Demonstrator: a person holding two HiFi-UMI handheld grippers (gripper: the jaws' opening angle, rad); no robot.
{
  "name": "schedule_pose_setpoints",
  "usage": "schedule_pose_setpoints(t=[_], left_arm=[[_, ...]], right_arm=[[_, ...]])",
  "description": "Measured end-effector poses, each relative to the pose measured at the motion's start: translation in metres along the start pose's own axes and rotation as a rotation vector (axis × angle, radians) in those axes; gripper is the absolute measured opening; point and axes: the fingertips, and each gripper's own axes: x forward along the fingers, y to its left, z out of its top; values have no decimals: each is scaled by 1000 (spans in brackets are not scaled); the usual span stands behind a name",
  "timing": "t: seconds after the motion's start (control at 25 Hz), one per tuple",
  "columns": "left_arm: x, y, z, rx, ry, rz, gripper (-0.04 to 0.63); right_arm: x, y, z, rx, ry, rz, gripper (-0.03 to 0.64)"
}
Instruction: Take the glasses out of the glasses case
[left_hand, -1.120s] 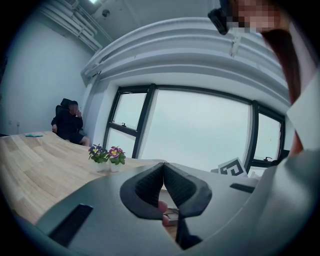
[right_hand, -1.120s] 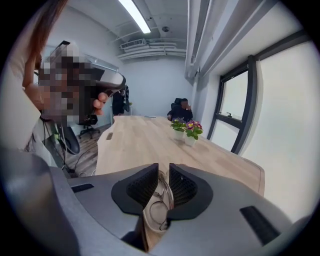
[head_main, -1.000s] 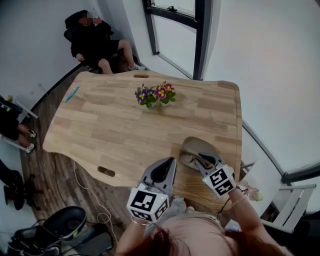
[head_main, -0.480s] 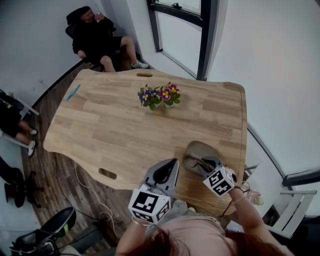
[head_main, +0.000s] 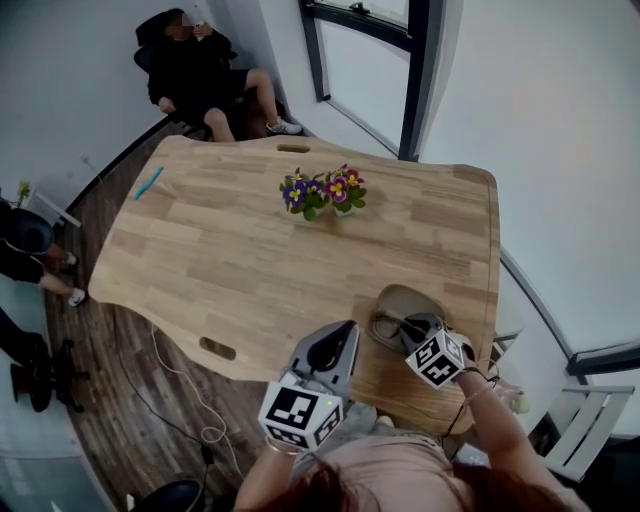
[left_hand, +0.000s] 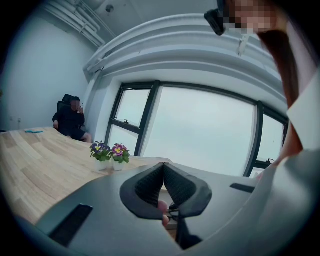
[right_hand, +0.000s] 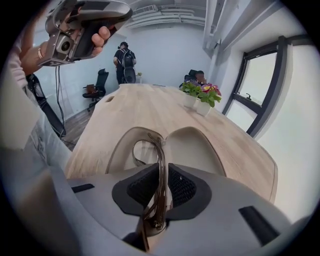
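An open beige glasses case (right_hand: 192, 147) (head_main: 405, 302) lies near the table's right front edge. My right gripper (right_hand: 161, 189) (head_main: 412, 328) is shut on the brown-framed glasses (right_hand: 158, 165), whose frame runs between the pads and reaches forward over the case's left half. Whether the glasses still touch the case I cannot tell. My left gripper (left_hand: 163, 182) (head_main: 330, 348) is held up off the table to the left of the case, its pads pressed together with nothing between them.
A pot of purple and pink flowers (head_main: 322, 191) (right_hand: 201, 93) stands mid-table. A blue pen (head_main: 148, 183) lies at the far left corner. The wooden table (head_main: 230, 260) has a seated person (head_main: 195, 70) beyond its far end, and another stands by chairs (right_hand: 123, 62).
My right gripper has shifted slightly toward me with the glasses in it. The left gripper has stayed about where it was.
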Motion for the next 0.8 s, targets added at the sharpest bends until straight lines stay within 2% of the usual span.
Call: schedule_pose_setpoints(t=[0.12, 0.32, 0.8], left_arm=[[0, 0, 0, -2, 0, 5, 2], [-3, 0, 1, 0, -6, 15, 2], [-10, -13, 7, 17, -32, 22, 2]], right_arm=[[4, 2, -2, -28, 18, 12, 20], [0, 4, 4, -67, -5, 2, 15], [-44, -4, 35, -66, -159, -91, 14]])
